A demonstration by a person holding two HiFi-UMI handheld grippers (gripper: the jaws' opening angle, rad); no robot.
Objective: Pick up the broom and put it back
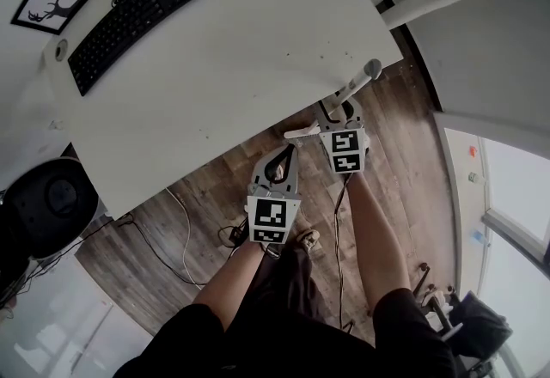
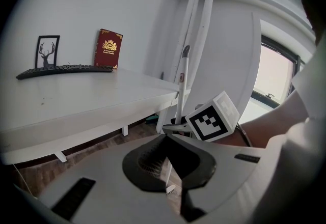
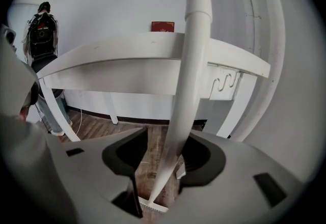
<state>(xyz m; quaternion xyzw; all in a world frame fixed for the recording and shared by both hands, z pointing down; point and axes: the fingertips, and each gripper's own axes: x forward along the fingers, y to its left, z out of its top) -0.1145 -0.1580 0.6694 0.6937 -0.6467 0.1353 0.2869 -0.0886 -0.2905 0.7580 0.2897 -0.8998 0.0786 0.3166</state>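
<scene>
A slim white broom stands almost upright on the wood floor, its handle (image 1: 352,88) leaning on the white table's edge (image 1: 378,33). The handle (image 3: 186,90) runs between the jaws of my right gripper (image 3: 163,152), close to the right jaw with a gap to the left jaw; the jaws stand open. The broom's small head (image 3: 153,205) rests on the floor below. My left gripper (image 1: 286,151) hangs to the left of the broom with nothing in it, jaws shut. In the left gripper view the broom handle (image 2: 182,83) and the right gripper's marker cube (image 2: 214,117) show ahead.
On the table lie a black keyboard (image 1: 146,11) and a framed deer picture (image 1: 49,3); a red book (image 2: 108,48) stands at the wall. Cables (image 1: 185,230) trail over the floor under the table. White pipes (image 2: 199,29) run up the wall behind the broom.
</scene>
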